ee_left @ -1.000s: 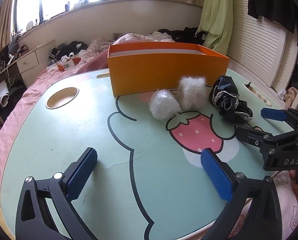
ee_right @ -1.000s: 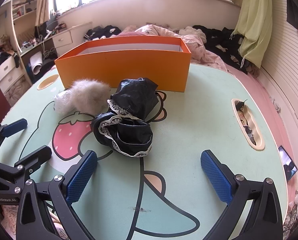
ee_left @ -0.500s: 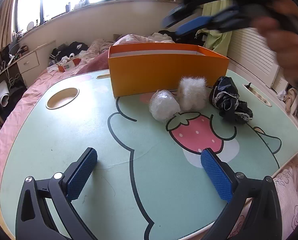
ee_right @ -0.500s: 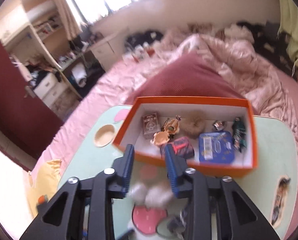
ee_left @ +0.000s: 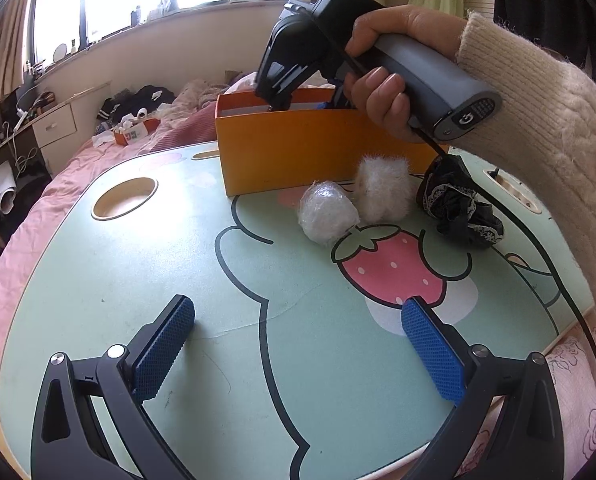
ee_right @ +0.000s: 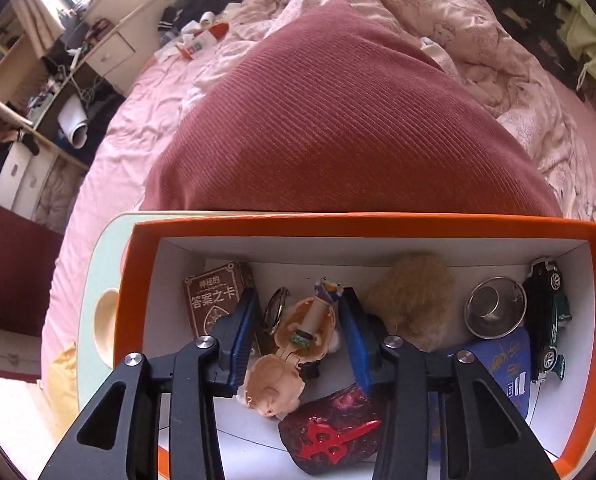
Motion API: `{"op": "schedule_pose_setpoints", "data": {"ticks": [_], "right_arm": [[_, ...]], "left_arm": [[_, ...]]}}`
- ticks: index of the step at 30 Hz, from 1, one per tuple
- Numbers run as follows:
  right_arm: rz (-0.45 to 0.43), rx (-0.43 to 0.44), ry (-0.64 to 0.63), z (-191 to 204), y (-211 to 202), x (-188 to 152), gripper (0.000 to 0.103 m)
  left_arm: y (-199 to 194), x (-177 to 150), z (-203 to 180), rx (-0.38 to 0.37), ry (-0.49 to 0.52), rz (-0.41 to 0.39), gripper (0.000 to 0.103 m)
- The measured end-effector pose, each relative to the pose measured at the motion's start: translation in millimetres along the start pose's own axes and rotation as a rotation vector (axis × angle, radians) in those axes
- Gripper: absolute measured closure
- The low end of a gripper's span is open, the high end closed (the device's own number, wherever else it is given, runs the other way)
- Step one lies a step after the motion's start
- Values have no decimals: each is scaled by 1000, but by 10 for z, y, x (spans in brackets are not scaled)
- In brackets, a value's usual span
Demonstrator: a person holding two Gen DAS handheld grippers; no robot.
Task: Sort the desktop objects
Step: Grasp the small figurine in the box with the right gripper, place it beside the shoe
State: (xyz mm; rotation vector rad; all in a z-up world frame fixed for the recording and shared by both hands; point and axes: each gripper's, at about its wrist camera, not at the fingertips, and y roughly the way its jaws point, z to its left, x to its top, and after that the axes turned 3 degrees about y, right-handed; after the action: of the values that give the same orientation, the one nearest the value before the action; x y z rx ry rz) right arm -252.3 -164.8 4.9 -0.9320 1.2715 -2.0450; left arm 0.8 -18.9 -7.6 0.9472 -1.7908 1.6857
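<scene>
i have the right gripper (ee_right: 300, 332) tipped down into the orange box (ee_right: 362, 225) at the far side of the table (ee_left: 146, 280), jaws drawn in narrow either side of a small doll (ee_right: 294, 344); i cannot tell if the pads press it. the left gripper (ee_left: 298, 344) hangs near the table's near edge, jaws wide apart, empty. three things lie unsorted just in front of the box: a wrapped ball (ee_left: 328, 218), a fluffy puff (ee_left: 384, 188), a black lace bundle (ee_left: 458, 206). risk: dragging the doll's key ring (ee_right: 276, 308) or nudging the card box (ee_right: 216, 296).
</scene>
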Motion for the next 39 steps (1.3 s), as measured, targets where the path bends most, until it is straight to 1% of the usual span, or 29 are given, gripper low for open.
{"op": "schedule_pose_setpoints", "data": {"ticks": [2,4,5,8,11,15,17,18,20,23,25,28,30,33,36,38,39], "right_arm": [[40,61,31,-65,34,-21,81],[24,69,43,-124,10,-35,88],[12,85,55,-154,-15,-37,89],[-48,148,87,-240,-195,-60,90],[-108,190,78,-232,-470,-92,92],[-202,206,33,-174,-907,-180,93],[-235,198,19,-190,-1066,-222,93],[-245,215,20,-200,-1130,-253,93],[-264,272,21,-264,-1281,-353,93],[-302,303,3,-335,-1464,-559,93],[-312,319,-10,-391,-1524,-703,93],[-311,336,-5,-520,-1527,-891,93],[-308,308,-14,-590,-1459,-1015,93],[-298,258,-31,-631,-1254,-1164,93],[-257,266,-23,-657,-998,-1243,93],[-254,268,-20,-667,-892,-1277,93],[-252,265,-24,-658,-863,-1290,91]], "left_arm": [[2,1,0,0,-1,0,0],[1,2,1,0,0,0,0],[3,4,4,0,1,-1,0],[7,5,5,-1,1,-1,0],[12,11,4,-1,1,-1,0],[11,7,9,-2,1,-1,0],[11,7,9,-2,1,-1,0],[11,7,9,-2,1,-1,0],[12,7,8,-3,1,-1,0],[13,7,8,-2,1,-1,0],[14,9,8,-2,1,0,0],[15,9,10,-2,2,0,0],[14,8,12,-3,2,0,0],[14,7,14,-3,2,0,0],[17,10,16,-4,2,0,0],[16,8,14,-4,2,0,0],[16,8,13,-4,2,0,0]]}}
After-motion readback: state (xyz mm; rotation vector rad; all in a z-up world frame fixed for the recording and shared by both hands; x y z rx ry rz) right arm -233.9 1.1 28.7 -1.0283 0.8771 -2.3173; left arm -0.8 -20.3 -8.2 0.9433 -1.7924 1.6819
